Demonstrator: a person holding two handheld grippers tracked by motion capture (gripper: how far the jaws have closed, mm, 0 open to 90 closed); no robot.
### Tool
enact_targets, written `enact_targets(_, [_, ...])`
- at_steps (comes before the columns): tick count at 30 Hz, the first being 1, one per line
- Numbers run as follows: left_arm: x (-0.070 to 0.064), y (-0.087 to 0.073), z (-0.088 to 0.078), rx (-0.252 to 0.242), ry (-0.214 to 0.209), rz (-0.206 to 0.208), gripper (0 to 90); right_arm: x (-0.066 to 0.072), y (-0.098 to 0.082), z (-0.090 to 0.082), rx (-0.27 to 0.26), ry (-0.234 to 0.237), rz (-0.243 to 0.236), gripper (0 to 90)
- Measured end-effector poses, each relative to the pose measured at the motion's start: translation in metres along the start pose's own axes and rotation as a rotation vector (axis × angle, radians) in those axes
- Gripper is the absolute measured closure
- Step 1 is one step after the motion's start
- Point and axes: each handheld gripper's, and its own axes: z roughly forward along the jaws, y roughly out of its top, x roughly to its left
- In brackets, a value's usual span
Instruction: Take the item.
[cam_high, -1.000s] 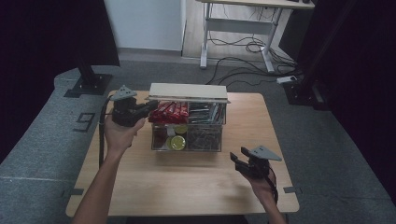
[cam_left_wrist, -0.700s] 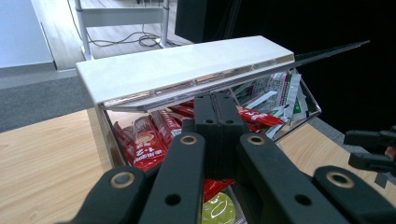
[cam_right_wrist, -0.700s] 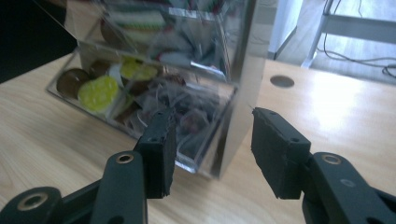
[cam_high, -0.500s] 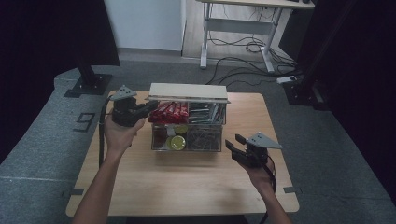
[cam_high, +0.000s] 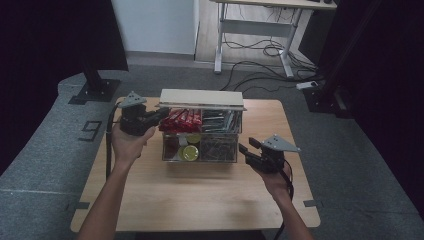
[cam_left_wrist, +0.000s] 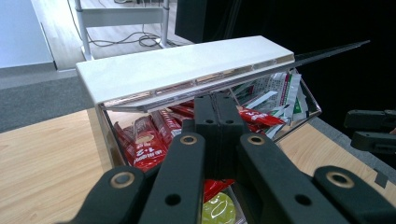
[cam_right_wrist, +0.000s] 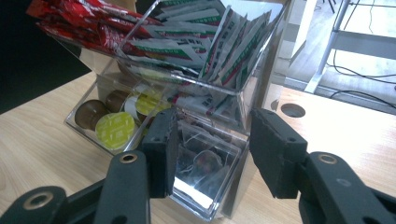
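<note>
While both hands flank it, the scene reads:
Organizer: clear acrylic organizer (cam_high: 200, 150), centre of the high view on the wooden table (cam_high: 200, 200), white lid (cam_high: 201, 97) raised.
Upper tray: red sachets (cam_high: 180, 120) left, green-and-white sachets (cam_high: 222, 120) right.
Lower tray: yellow-topped capsules (cam_high: 190, 152) and brown ones left, tea bags (cam_right_wrist: 205, 163) right.
Left gripper: left gripper (cam_high: 159, 116), jaws pressed together at the organizer's upper left edge; whether they pinch anything is hidden.
Right gripper: right gripper (cam_high: 247, 150), jaws have been closing, half spread, just beside the lower right corner, not pressing it.
Beyond: desk legs, cables (cam_high: 255, 50) on the floor, upper frame.
</note>
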Motion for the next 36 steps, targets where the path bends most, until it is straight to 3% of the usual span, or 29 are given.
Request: enact_targets(36, [0.000,0.001,0.001,0.002,-0.004,-0.001,90.0,0.005,0.029,0.022,-0.014,0.024,-0.009,61.2])
